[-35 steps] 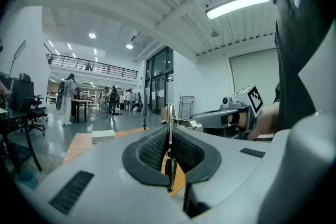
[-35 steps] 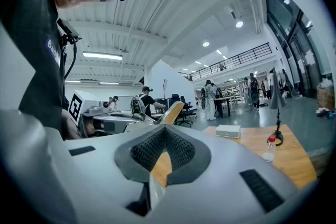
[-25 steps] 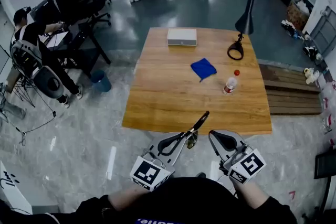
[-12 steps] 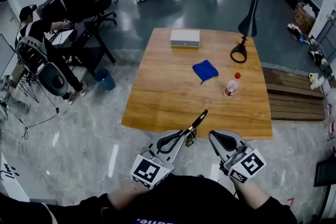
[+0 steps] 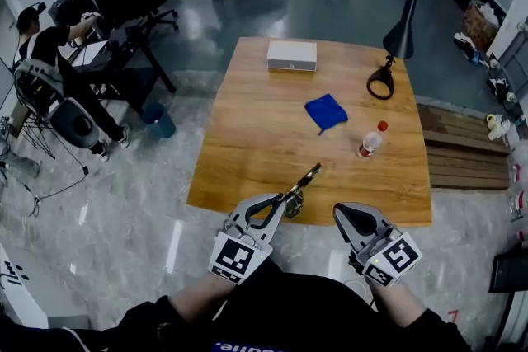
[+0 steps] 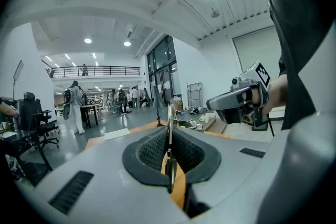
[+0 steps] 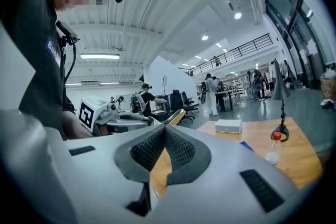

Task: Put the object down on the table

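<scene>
My left gripper (image 5: 275, 204) is shut on a slim dark and gold tool (image 5: 302, 180) that sticks forward and to the right over the near edge of the wooden table (image 5: 264, 144). In the left gripper view the tool (image 6: 169, 128) shows edge-on, pinched between the black pads (image 6: 152, 149). To its right my right gripper (image 5: 356, 218) hangs at the table's front edge, shut, with nothing in it. From the right gripper view (image 7: 164, 131) the tool's gold end (image 7: 176, 115) pokes up behind the closed pads.
On the table lie a white box (image 5: 291, 55) at the back, a blue cloth (image 5: 327, 111) mid-table, a red-capped bottle (image 5: 371, 140) and a black desk lamp (image 5: 394, 45) at the right. Office chairs, seated people and a blue bin (image 5: 157, 124) stand left; a wooden pallet (image 5: 462, 152) lies right.
The table has come closer. My left gripper and the tool have moved forward, so the tool now reaches over the table's near edge. The grip is unchanged.
</scene>
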Motion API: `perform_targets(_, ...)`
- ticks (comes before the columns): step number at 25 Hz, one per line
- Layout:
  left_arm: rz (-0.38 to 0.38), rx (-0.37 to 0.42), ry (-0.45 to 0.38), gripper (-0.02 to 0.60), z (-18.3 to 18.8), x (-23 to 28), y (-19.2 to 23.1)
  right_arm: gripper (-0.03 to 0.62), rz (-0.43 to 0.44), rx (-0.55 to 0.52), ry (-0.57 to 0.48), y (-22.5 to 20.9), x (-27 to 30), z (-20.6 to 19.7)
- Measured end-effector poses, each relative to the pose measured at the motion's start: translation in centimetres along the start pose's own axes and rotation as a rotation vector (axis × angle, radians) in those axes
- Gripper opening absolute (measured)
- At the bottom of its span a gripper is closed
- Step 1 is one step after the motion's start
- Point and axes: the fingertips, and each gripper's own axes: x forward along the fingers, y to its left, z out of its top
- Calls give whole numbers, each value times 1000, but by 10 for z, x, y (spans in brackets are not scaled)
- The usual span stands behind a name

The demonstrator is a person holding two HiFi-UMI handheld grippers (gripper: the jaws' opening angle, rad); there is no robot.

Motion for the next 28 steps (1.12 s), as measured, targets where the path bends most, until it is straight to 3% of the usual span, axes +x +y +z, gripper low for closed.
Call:
perform_targets(8, -96, 23, 22, 21, -33, 35, 79, 5, -75, -1, 25, -26, 80, 12)
perform_targets(14, -158, 40, 104, 21, -80, 64, 119, 5, -111, -9, 29, -38, 126, 20)
perform_targets(28, -130, 205, 311, 22, -155, 130, 108, 5, -27, 18, 82, -84, 115, 8)
